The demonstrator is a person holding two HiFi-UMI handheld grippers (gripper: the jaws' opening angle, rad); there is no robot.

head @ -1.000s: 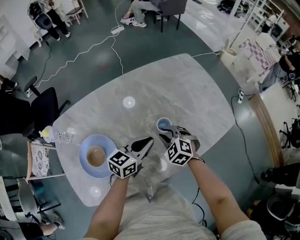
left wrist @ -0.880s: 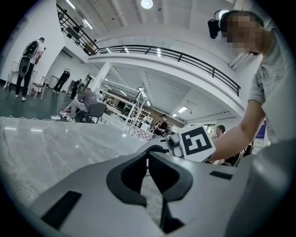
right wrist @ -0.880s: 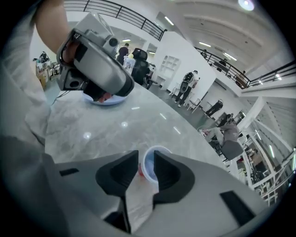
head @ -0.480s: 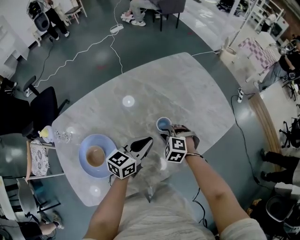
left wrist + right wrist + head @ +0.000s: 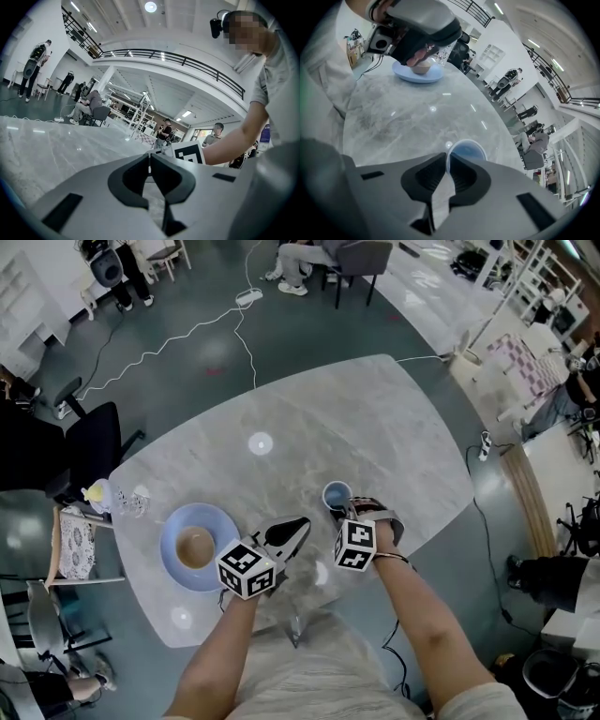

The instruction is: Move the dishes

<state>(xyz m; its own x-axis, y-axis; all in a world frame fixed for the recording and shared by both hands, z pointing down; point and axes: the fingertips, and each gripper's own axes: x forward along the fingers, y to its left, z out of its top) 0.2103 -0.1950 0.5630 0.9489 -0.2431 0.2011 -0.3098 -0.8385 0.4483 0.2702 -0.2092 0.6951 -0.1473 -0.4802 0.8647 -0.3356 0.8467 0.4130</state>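
Note:
A small blue cup (image 5: 335,493) stands upright on the grey marble table (image 5: 375,427). My right gripper (image 5: 343,511) is at its near side, jaws shut on the cup's near rim; in the right gripper view the rim (image 5: 449,154) runs between the two pads. To the left, a blue plate (image 5: 174,563) holds a brown bowl (image 5: 195,547), also in the right gripper view as the plate (image 5: 407,75) and the bowl (image 5: 422,69). My left gripper (image 5: 298,524) hovers between plate and cup, shut (image 5: 150,158) with nothing in it.
A clear glass item (image 5: 134,503) and a yellow object (image 5: 96,493) sit at the table's left edge. A black chair (image 5: 89,442) stands beyond that edge. White cable (image 5: 187,334) runs over the floor. The table's near edge is just below my grippers.
My right gripper's jaws have come together on the cup's near rim. The left gripper has stayed where it was.

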